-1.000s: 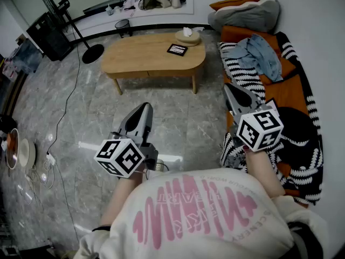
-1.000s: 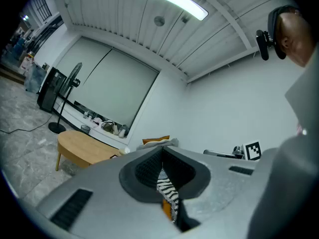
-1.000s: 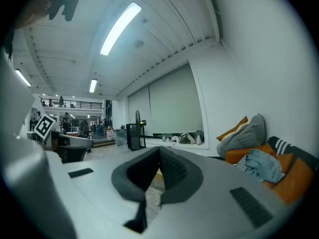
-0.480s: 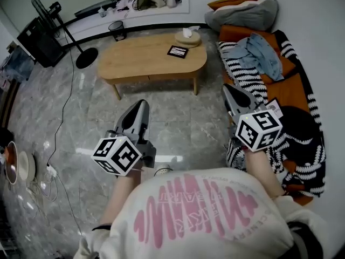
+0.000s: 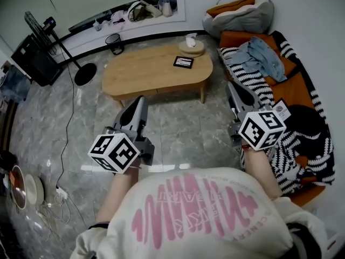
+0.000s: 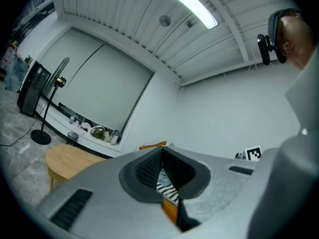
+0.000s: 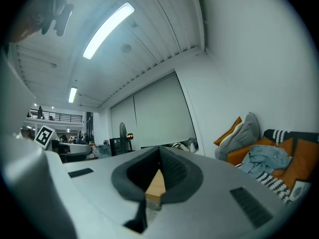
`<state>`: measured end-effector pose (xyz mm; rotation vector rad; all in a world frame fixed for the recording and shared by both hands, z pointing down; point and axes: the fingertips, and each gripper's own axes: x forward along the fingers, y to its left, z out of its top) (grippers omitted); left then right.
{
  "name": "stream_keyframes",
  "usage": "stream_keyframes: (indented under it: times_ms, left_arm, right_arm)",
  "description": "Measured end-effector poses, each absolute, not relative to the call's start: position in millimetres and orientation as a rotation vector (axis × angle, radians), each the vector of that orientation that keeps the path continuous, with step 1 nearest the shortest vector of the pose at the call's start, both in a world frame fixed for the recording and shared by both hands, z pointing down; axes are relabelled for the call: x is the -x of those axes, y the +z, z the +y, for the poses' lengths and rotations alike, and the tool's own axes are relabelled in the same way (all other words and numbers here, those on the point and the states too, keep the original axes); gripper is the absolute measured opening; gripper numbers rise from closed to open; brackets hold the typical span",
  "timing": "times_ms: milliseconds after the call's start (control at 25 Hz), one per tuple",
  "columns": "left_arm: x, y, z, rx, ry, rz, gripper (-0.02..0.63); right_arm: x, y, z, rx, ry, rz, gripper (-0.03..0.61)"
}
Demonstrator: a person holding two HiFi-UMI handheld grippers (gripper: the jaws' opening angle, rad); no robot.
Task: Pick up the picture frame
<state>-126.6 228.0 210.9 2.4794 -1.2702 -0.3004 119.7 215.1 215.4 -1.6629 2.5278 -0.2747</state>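
- One picture frame [image 5: 183,62], small, dark-bordered and pale at the centre, lies flat on the wooden worktop [image 5: 140,74], toward its far right end. It is near a round dish with a white tissue [image 5: 191,43] but apart from it.
- Two grippers are held level over the floor on the near side of the worktop, both well apart from the frame. The left gripper [image 5: 142,98] points at the worktop's near edge. The right gripper [image 5: 232,84] sits beside the striped sofa cover [image 5: 253,82].
- Left fingers [image 6: 144,172]: pressed together at the tips with nothing between them. Only the sofa shows through the gap lower down.
- Right fingers [image 7: 178,176]: pressed together and empty. The pale wedge seen behind them is the worktop.
- Handling, as a judgement: the frame is probably light and stiff, so weight poses no difficulty. A glazed front, if there is one, would be fragile and smooth, and so easy to crack or let slip.
- Grasp site, as a judgement: the border is the place to take hold, not the face. Because the frame lies flat, one finger would have to get under an edge, most likely the near or right one. The pinch should close across the border's thickness with moderate pressure.
- Risk, as a judgement: a push from the side could slide the frame along the smooth wood toward the dish or off the far edge.
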Motion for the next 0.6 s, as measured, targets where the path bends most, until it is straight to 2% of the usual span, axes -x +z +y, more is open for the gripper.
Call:
stream_keyframes:
  times_ms: [280, 600]
  left_arm:
    - [149, 252, 213, -2.429, -0.264, -1.176, 0.005]
    - [148, 282, 180, -2.372, -0.253, -1.118, 0.005]
  right_arm:
    - [-86, 267, 214, 1.769, -0.401, 2.583, 0.005]
    - [-90, 291, 183, 1.833, -0.494, 2.572, 0.005]
